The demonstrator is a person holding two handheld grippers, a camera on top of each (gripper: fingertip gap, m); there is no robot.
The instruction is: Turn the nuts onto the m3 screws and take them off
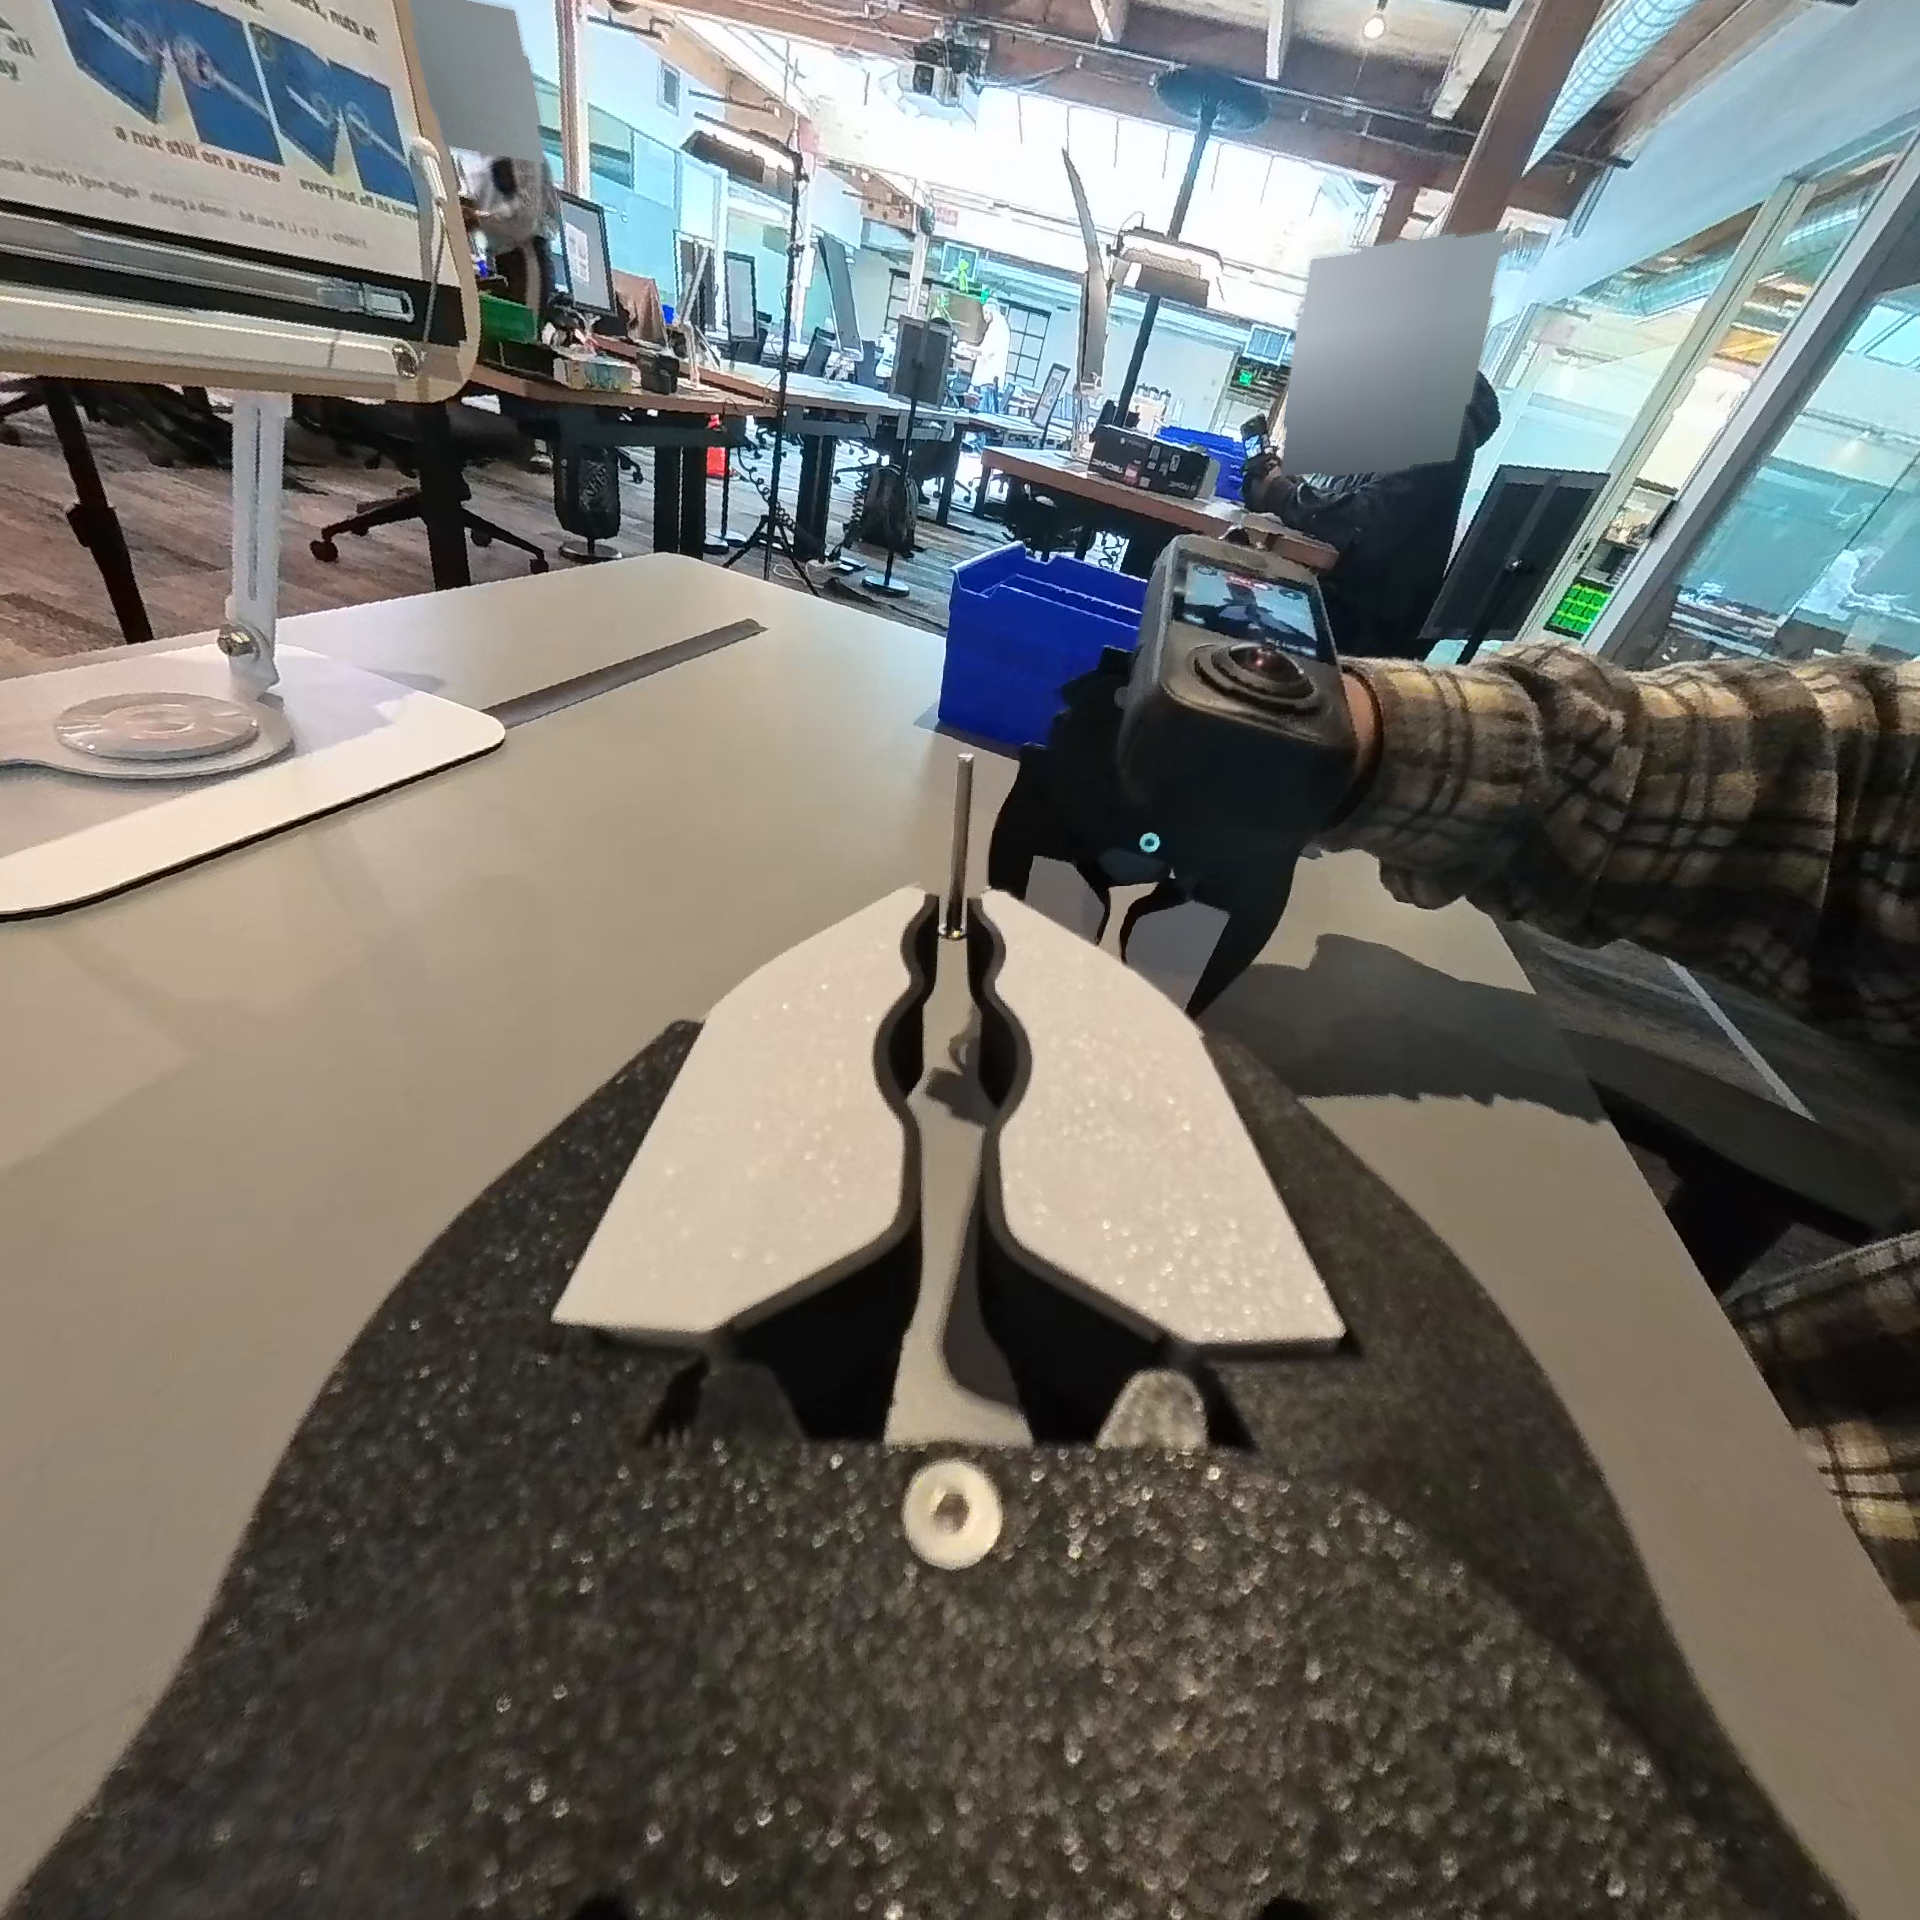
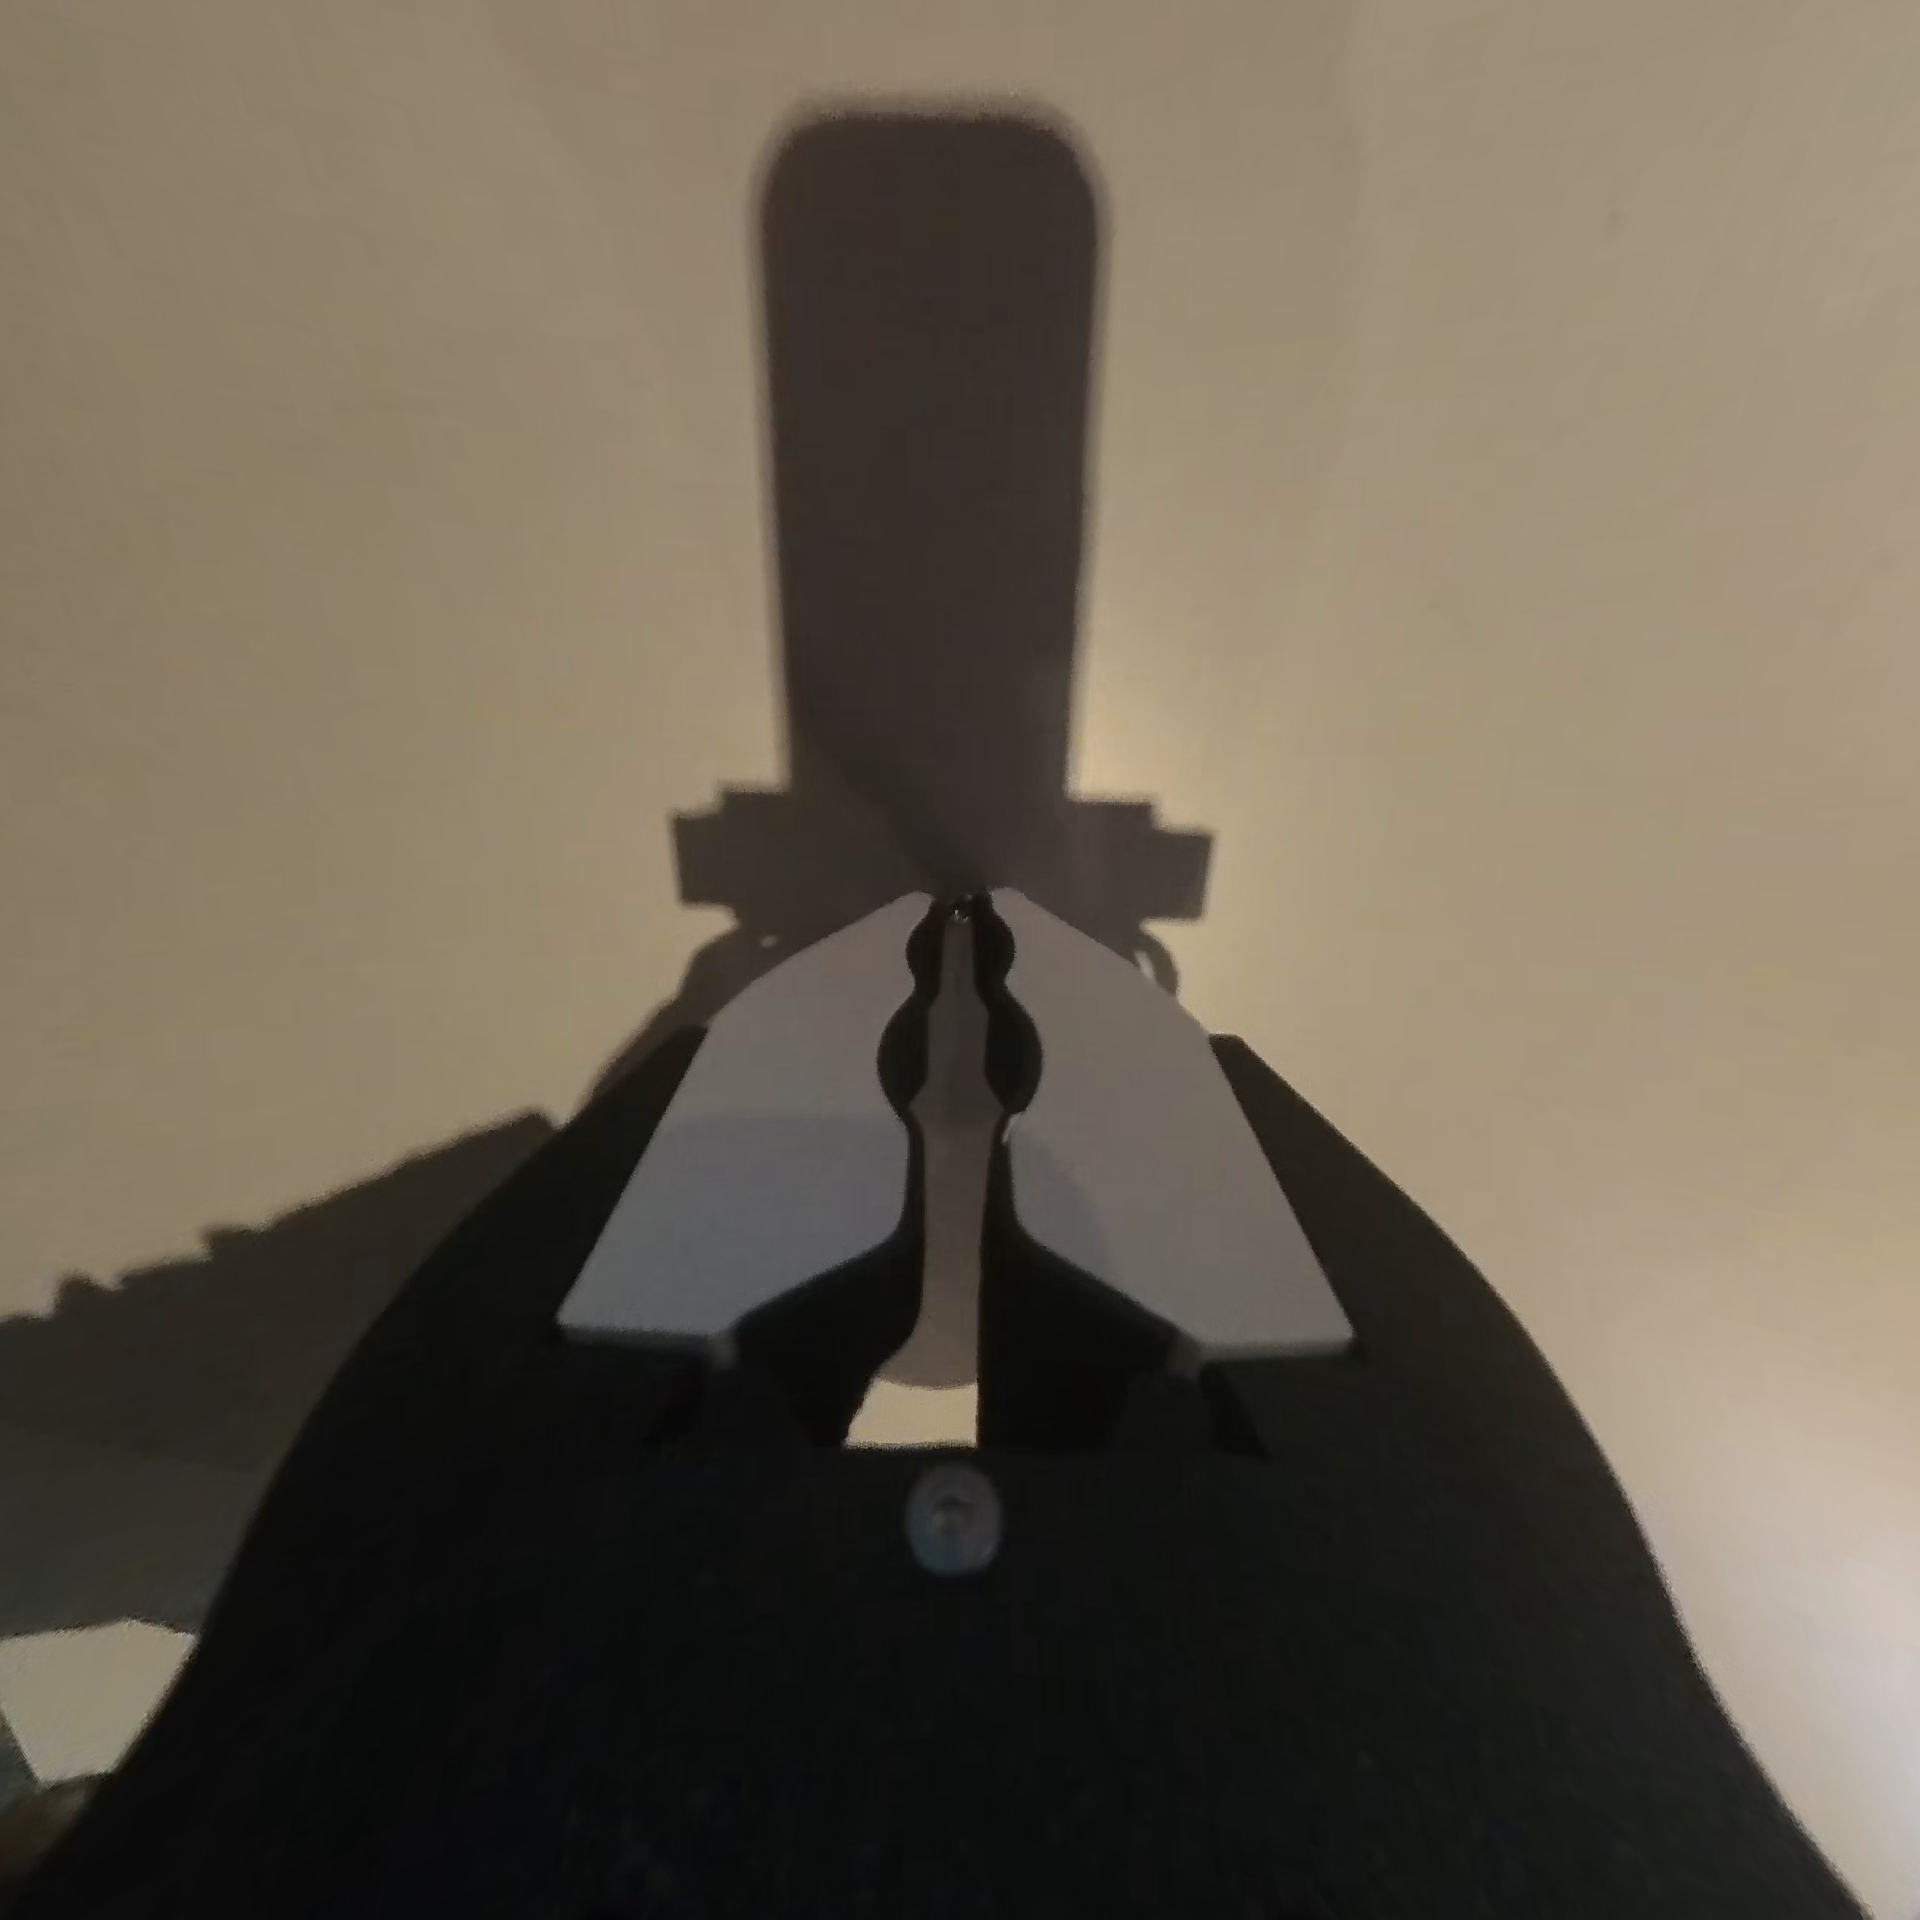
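My left gripper (image 1: 951,914) is shut on a thin metal m3 screw (image 1: 962,831). The screw stands upright out of the fingertips, above the grey table (image 1: 364,1091). My right gripper (image 1: 1107,940) is just right of the screw, pointing straight down at the table, with a camera on top. In the right wrist view the right gripper (image 2: 958,906) has its tips almost together on a small dark nut (image 2: 959,914), close over the table (image 2: 416,520). The gripper's shadow falls on the table beyond it.
A white stand base (image 1: 343,748) with an instruction board stands at the far left. A blue bin (image 1: 1039,644) sits at the table's far edge. A plaid sleeve (image 1: 1610,790) reaches in from the right. The table's right edge runs diagonally nearby. Tip to tip, the grippers are about 15 cm apart.
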